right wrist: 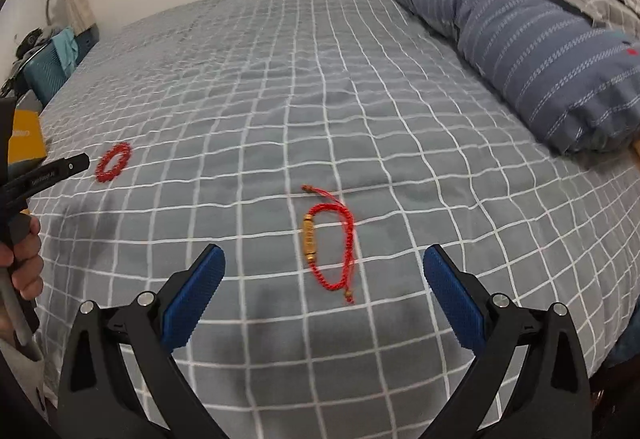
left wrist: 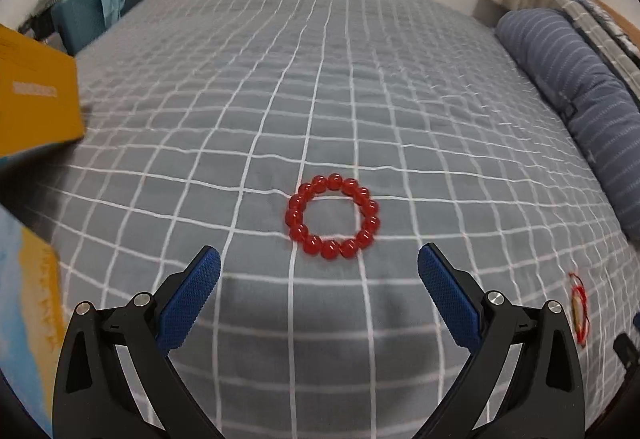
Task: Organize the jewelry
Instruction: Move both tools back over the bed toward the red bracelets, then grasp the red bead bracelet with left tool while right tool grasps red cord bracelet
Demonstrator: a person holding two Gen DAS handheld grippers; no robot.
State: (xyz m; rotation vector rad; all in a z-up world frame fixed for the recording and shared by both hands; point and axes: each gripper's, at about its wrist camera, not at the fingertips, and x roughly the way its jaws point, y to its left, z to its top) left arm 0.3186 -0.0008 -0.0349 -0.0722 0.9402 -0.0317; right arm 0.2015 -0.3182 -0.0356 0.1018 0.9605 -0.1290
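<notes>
Left tool agape just short of red bead bracelet

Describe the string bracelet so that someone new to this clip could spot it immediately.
On the grey checked bedspread, look just ahead of the open right tool. The red cord bracelet lies flat there, a thin braided loop with one gold barrel charm, unlike the red bead bracelet farther left, a ring of round beads.

Ahead of the left gripper's fingers we see a bead bracelet, glossy and smooth, on the matt cloth bedcover. Between the right gripper's rough, dotted blue pads lies a braided cord bracelet with a shiny metal-looking tube.
</notes>
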